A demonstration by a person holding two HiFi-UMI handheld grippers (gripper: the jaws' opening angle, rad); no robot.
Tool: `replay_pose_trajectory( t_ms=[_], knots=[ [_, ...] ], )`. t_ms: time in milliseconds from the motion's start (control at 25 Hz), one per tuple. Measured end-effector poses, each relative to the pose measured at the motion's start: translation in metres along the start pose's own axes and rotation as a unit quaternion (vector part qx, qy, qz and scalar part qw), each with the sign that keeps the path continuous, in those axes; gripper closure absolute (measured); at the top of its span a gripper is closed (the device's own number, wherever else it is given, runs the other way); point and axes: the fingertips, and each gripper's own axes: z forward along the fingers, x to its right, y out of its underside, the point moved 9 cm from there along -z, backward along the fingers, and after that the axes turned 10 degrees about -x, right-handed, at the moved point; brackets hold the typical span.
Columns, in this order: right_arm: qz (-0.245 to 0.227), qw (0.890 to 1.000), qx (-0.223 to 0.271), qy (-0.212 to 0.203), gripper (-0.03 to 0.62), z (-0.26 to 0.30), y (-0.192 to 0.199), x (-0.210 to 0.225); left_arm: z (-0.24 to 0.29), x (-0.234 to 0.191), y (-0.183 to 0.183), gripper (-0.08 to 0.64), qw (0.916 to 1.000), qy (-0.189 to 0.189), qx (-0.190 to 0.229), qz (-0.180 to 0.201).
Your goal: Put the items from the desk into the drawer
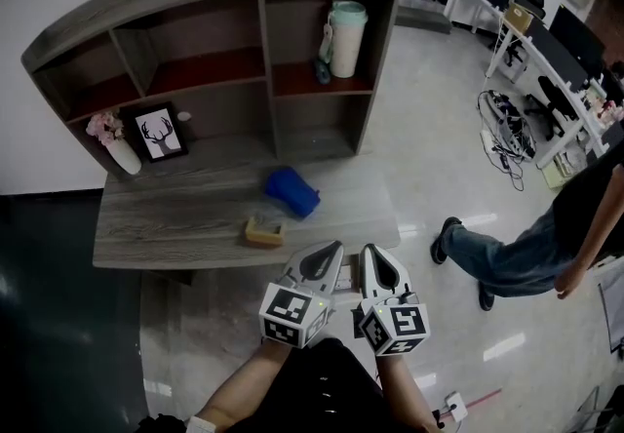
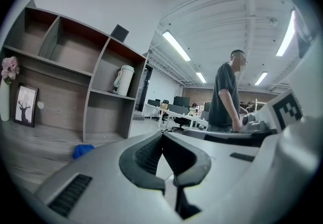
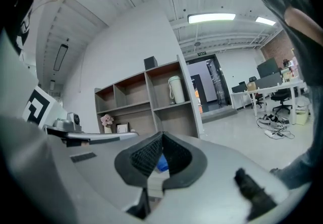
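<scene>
Left gripper [image 1: 331, 250] and right gripper [image 1: 370, 253], side by side, jaws pressed together with nothing between them. Ahead of the left gripper, apart from it, a tan block [image 1: 264, 230] and, farther off, a blue object [image 1: 292, 191] lie on the desk [image 1: 166, 216].

A blue bundle [image 1: 292, 192] and tan block [image 1: 264, 231] lie on the desk [image 1: 156, 216].
</scene>
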Motion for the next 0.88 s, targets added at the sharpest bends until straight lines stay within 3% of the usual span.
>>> replay_pose_trajectory(
  t_ms=[280,520,880],
  knots=[
    [0.000,1.000,-0.004,-0.011,0.580,0.005,0.001,-0.002,-0.005,-0.007,0.005,0.549,0.9999,-0.011,-0.001,-0.010],
    [-0.006,0.999,-0.019,-0.039,0.580,0.018,0.005,-0.014,-0.019,-0.023,0.012,0.549,0.9987,-0.043,0.003,-0.025],
    [-0.035,0.989,-0.056,-0.130,0.580,0.060,0.012,-0.064,-0.063,-0.062,0.026,0.549,0.9908,-0.123,0.011,-0.056]
  ],
)
